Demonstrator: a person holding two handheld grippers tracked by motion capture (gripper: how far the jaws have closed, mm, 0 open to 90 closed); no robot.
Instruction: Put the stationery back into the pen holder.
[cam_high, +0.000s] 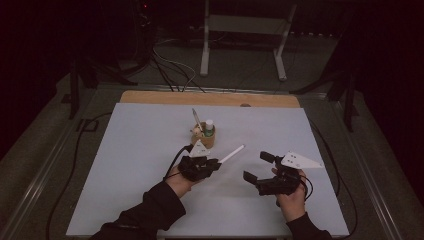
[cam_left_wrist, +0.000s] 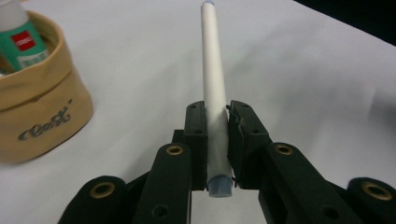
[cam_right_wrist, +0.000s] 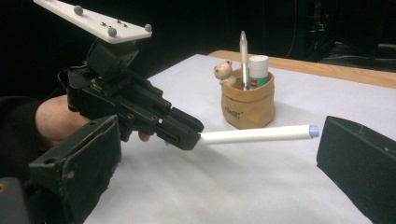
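My left gripper (cam_high: 216, 164) is shut on a white pen with a pale blue end (cam_left_wrist: 214, 84), clamped near its back end between the black pads. The pen (cam_high: 232, 153) sticks out forward and to the right, held just above the white table sheet. In the right gripper view the same pen (cam_right_wrist: 261, 134) juts level from the left gripper (cam_right_wrist: 189, 135). A tan paper pot (cam_high: 206, 137) stands just beyond the left gripper, holding a silver pen (cam_high: 196, 120), a glue stick (cam_high: 209, 126) and a small bear figure (cam_right_wrist: 224, 72). My right gripper (cam_high: 257, 166) stands open, nothing between its jaws.
The white sheet (cam_high: 135, 165) covers a wooden table whose bare far edge (cam_high: 210, 97) shows behind the pot. Black cables (cam_high: 75, 165) trail over the left side. A white metal frame (cam_high: 245, 30) stands on the floor beyond.
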